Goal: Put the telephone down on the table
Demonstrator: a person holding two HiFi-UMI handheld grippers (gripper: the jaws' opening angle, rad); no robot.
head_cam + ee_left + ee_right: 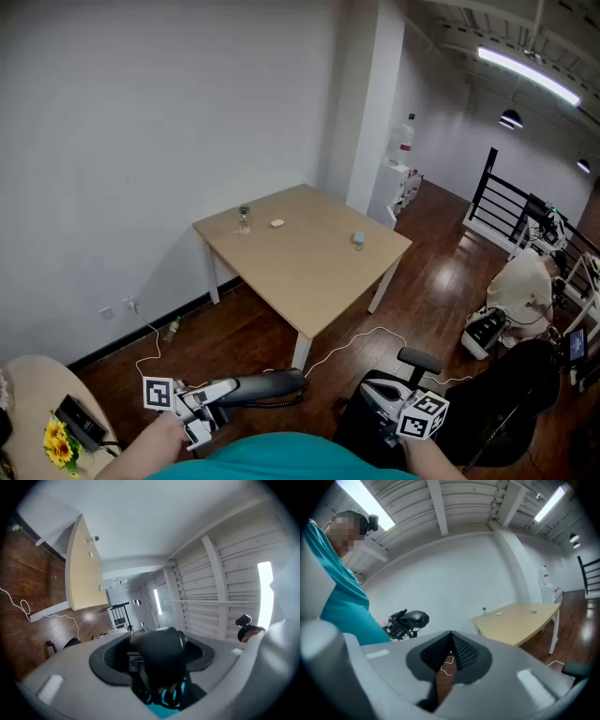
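telephone [267, 386], head view: clamped in my left claw [217, 396], low and well short of the desk [309, 272]. left gripper view: pads press its dark body; the cord [135, 685] may snag and loosen the hold early. right gripper view: right claw [451, 639] closed, empty.

Teal shirt [281, 461], white marker cubes [157, 393]

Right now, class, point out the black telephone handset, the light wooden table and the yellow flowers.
black telephone handset [267, 386]: head view, middle of its body.
light wooden table [314, 267]: head view, bare part of its top.
yellow flowers [58, 438]: head view, the blooms at bottom left.
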